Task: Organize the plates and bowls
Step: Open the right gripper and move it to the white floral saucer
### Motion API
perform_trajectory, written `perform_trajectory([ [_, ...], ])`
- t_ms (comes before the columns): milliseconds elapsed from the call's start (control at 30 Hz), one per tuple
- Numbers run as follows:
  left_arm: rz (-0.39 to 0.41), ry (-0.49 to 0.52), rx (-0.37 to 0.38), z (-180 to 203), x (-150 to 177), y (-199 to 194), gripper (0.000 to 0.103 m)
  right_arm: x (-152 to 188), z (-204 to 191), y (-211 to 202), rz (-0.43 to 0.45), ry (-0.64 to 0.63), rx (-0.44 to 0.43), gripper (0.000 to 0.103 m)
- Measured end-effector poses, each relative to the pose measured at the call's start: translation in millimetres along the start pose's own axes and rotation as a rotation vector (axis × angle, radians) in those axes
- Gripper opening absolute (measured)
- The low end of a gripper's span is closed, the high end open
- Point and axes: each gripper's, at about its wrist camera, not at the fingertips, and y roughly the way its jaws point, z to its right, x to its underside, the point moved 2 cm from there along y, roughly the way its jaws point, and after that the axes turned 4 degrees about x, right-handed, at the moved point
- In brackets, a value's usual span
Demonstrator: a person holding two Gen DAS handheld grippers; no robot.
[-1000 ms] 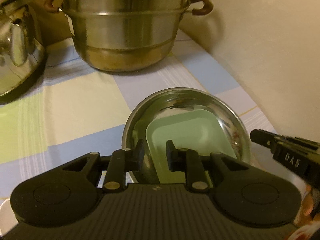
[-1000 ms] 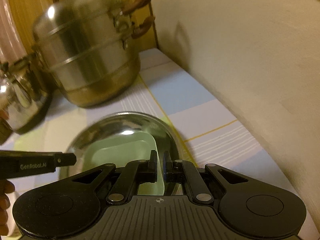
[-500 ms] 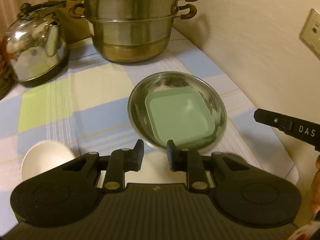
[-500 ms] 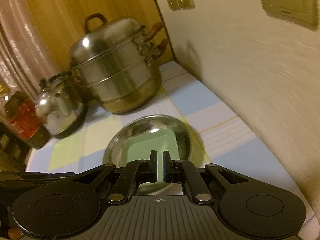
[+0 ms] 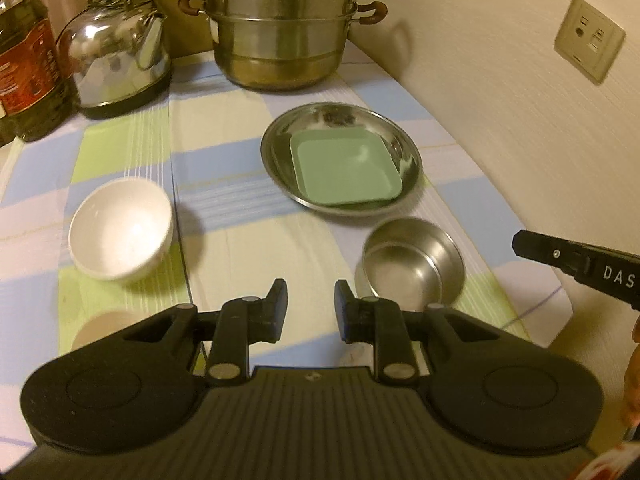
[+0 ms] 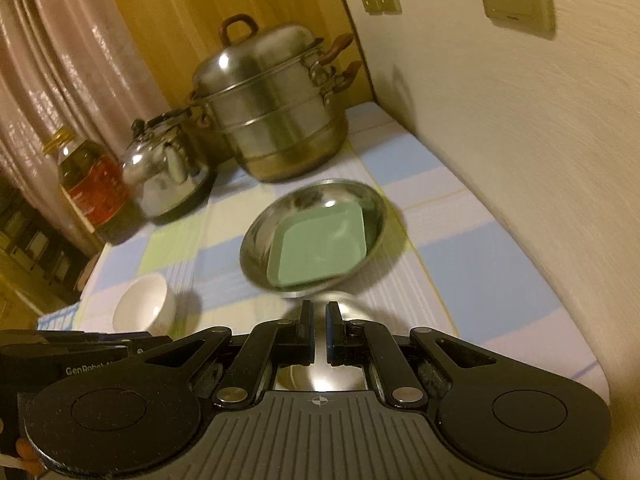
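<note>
Stainless steel marks my landmark: the wide steel plate [image 5: 340, 158] lies on the checked tablecloth [image 5: 120, 152] with the green square dish [image 5: 344, 168] already nested inside it. Just on the near side of that plate sits a small steel bowl [image 5: 414, 262], and well off to the plate's left stands a white bowl [image 5: 120, 230].

My left gripper [image 5: 307, 304] hangs above the cloth on the near side of the plate, its jaws a narrow gap apart with nothing between them. My right gripper [image 6: 318, 334] has its jaws drawn almost together, also empty, pointing over the small bowl toward the plate.

I judge the loose bowls are what remains to be gathered. The risk I see is in the steel bowl: its wall is slick and curved, so a pinch on the rim could slip, and it sits so close to the plate that a careless approach may knock the plate and shift the green dish. With the right jaws this tight, I would have to spread them first or I will only shove the bowl along the cloth.

The left view gives me the small bowl whole, plus a pale round thing near the cloth's front edge that I cannot identify. The right view hides most of that bowl behind my fingers, but shows the lid of the tiered steamer pot [image 6: 276, 108] beyond the plate, and the kettle [image 6: 168, 168] and oil bottle [image 6: 88, 184] beside it.
</note>
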Motion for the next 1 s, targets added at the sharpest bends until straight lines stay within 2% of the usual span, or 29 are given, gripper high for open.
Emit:
perform_trajectory([
  [167,-0.002,-0.011,-0.016,9,26,-15,0.023,21,1,-16,-0.029,-0.026,-0.016,0.004],
  [433,-0.027,-0.036,-0.03,18,64,-27,0.028,46,4,-25,-0.114,-0.032,-0.102,0.004],
  [600,-0.047,-0.05,-0.036,21,81,-28,0.03,57,0,-26,-0.141,-0.075,-0.108,0.005],
  [700,-0.06,-0.06,-0.038,21,89,-26,0.03,63,-1,-23,-0.162,-0.078,-0.104,0.01],
  [833,-0.068,-0.067,-0.039,21,96,-25,0.03,70,-1,-25,-0.164,-0.081,-0.113,0.034],
  [1000,-0.081,-0.074,-0.041,21,102,-21,0.03,75,3,-22,-0.175,-0.062,-0.108,0.036],
])
